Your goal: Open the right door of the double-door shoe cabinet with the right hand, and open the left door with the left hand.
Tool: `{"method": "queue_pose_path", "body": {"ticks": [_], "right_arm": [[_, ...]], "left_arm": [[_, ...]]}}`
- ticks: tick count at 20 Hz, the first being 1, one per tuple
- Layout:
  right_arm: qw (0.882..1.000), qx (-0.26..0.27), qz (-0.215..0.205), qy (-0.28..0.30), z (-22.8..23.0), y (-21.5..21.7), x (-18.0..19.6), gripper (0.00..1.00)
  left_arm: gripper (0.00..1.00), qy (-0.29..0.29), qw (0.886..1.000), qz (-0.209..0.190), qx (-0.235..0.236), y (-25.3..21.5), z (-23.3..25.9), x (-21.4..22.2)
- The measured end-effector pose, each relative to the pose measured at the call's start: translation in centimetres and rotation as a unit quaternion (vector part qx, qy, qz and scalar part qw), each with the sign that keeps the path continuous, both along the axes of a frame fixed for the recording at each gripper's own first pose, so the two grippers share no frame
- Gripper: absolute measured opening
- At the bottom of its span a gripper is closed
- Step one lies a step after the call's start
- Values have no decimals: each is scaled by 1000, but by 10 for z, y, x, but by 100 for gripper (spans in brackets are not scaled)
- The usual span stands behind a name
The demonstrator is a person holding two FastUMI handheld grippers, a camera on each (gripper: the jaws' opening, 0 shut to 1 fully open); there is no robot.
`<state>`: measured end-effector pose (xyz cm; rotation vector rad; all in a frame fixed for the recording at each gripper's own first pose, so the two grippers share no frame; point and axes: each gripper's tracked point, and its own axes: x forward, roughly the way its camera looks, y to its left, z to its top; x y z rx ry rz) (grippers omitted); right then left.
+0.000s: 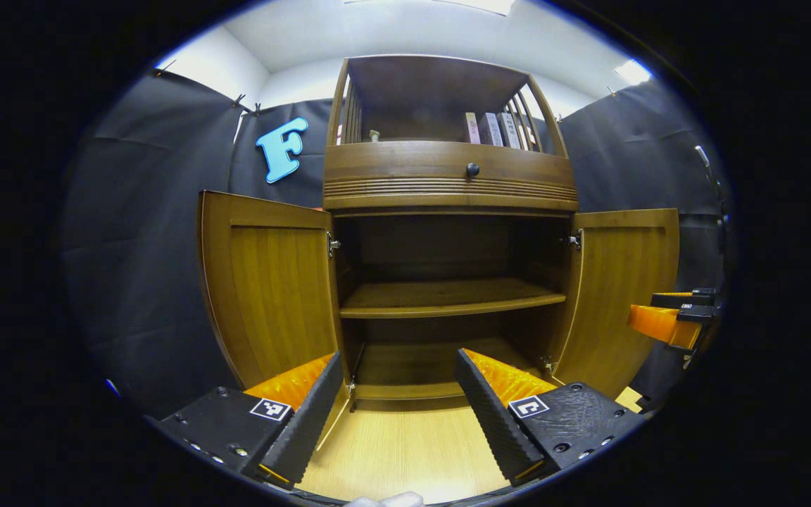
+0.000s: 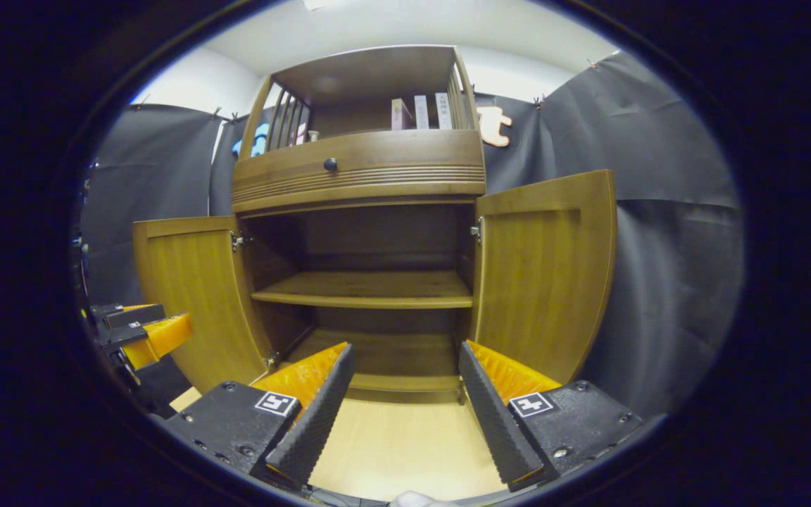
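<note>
Both doors, left [image 1: 268, 282] and right [image 2: 546, 271], stand wide open on the cabinet [image 1: 448, 176], left gripper [image 1: 400, 366] and right gripper [image 2: 405, 355] spread apart, holding nothing.

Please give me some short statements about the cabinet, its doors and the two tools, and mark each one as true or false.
1. Both doors are open. True: the left door and the right door stand swung out.
2. The left tool is shut on the left door. False: it is open, holds nothing, and is apart from the door.
3. The shelf inside carries shoes. False: it is bare.
4. Books stand in the top compartment. True.
5. The drawer has a round knob. True.
6. The right tool grips the right door. False: it is open and holds nothing.
</note>
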<state>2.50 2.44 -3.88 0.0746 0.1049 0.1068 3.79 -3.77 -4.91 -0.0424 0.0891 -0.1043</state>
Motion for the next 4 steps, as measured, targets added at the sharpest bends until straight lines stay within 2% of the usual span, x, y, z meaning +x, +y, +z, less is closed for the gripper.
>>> {"method": "queue_pose_path", "body": {"ticks": [1,2,4], "right_arm": [[1000,0,2,2,-1,1,-1,95],[1000,-1,2,3,-3,1,-1,95],[1000,-3,2,5,-5,1,-4,98]], "left_arm": [[100,1,1000,0,1,0,-1,0],[96,3,1000,-2,2,0,-2,0],[96,3,1000,-9,-3,-2,-2,-2]]}}
